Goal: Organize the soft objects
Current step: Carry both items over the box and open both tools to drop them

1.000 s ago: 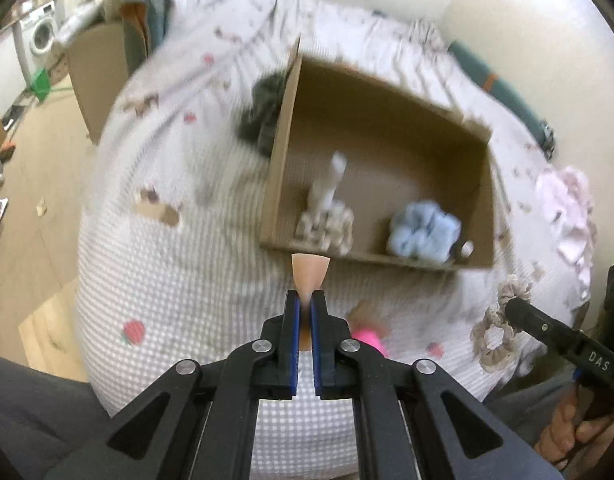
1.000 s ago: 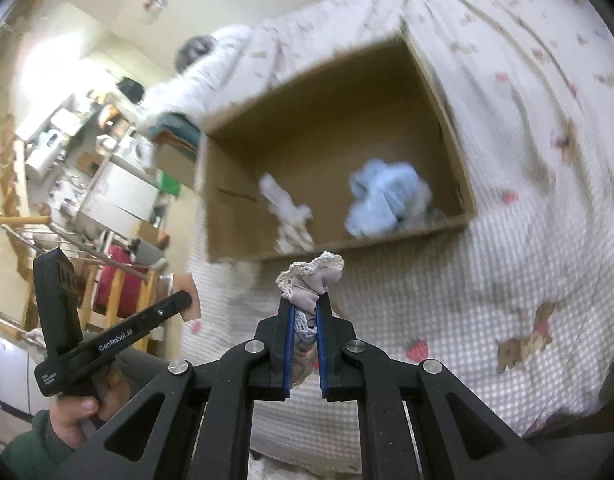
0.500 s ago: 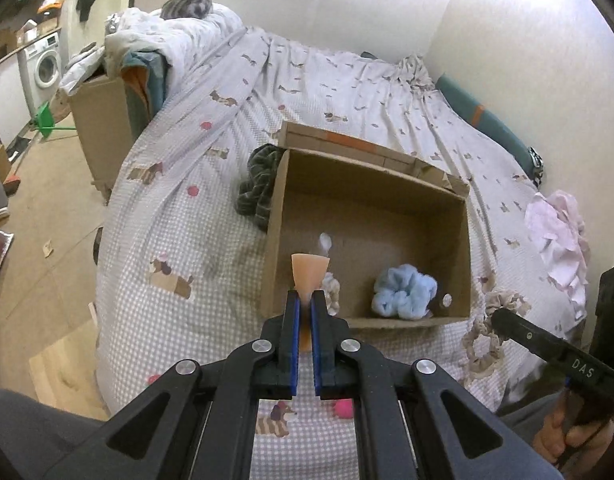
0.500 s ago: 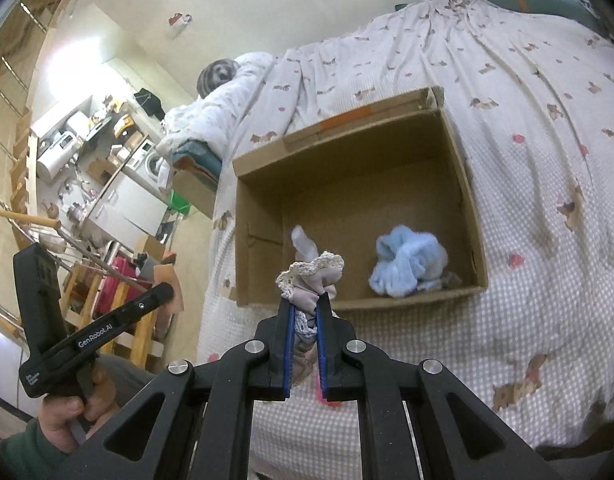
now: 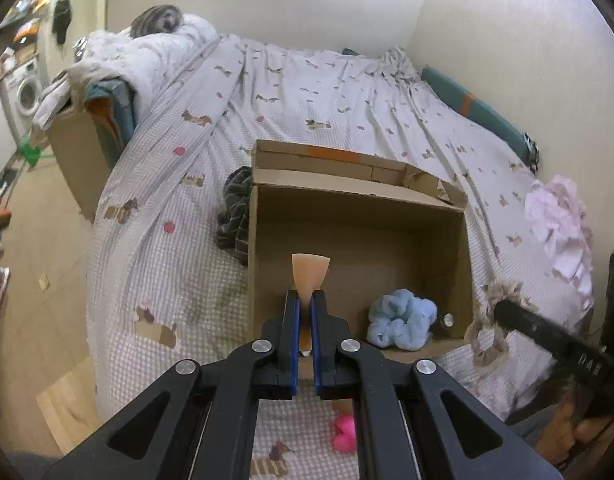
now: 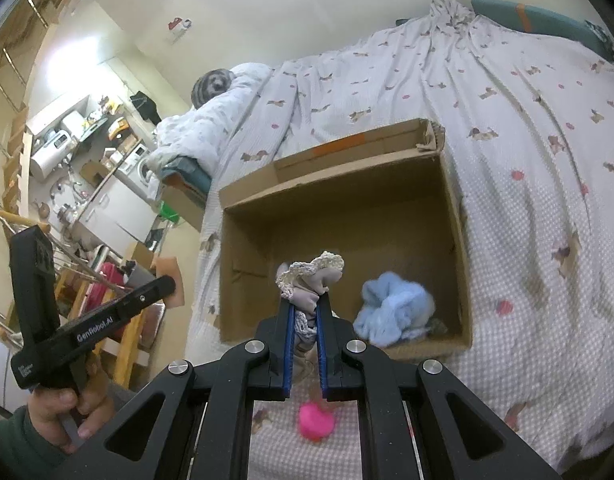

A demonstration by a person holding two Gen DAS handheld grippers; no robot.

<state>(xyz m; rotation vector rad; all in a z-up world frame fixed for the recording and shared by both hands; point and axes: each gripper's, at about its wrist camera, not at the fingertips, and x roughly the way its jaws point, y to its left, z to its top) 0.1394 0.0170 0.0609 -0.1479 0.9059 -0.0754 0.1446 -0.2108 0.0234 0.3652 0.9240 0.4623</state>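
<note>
An open cardboard box [image 5: 359,196] lies on the bed; it also shows in the right wrist view [image 6: 331,200]. A light blue fluffy scrunchie [image 5: 401,318] lies in its near right corner, seen too in the right wrist view [image 6: 391,306]. My left gripper [image 5: 305,300] is shut on a flat peach sponge [image 5: 310,274], held above the box's near edge. My right gripper [image 6: 305,304] is shut on a beige lace-trimmed scrunchie [image 6: 311,278], also above the near edge. The scrunchie shows dangling in the left wrist view [image 5: 489,320].
A pink soft item [image 5: 344,434] lies on the bedspread below the grippers, also in the right wrist view [image 6: 315,420]. A dark striped cloth [image 5: 235,208] lies left of the box. Pink clothing [image 5: 559,220] is at the right. A second box [image 5: 79,152] stands beside the bed.
Both grippers have pulled up and back from the box, so more of the bed and room shows. Each keeps hold of its item. The white item in the box is now hidden behind the grippers.
</note>
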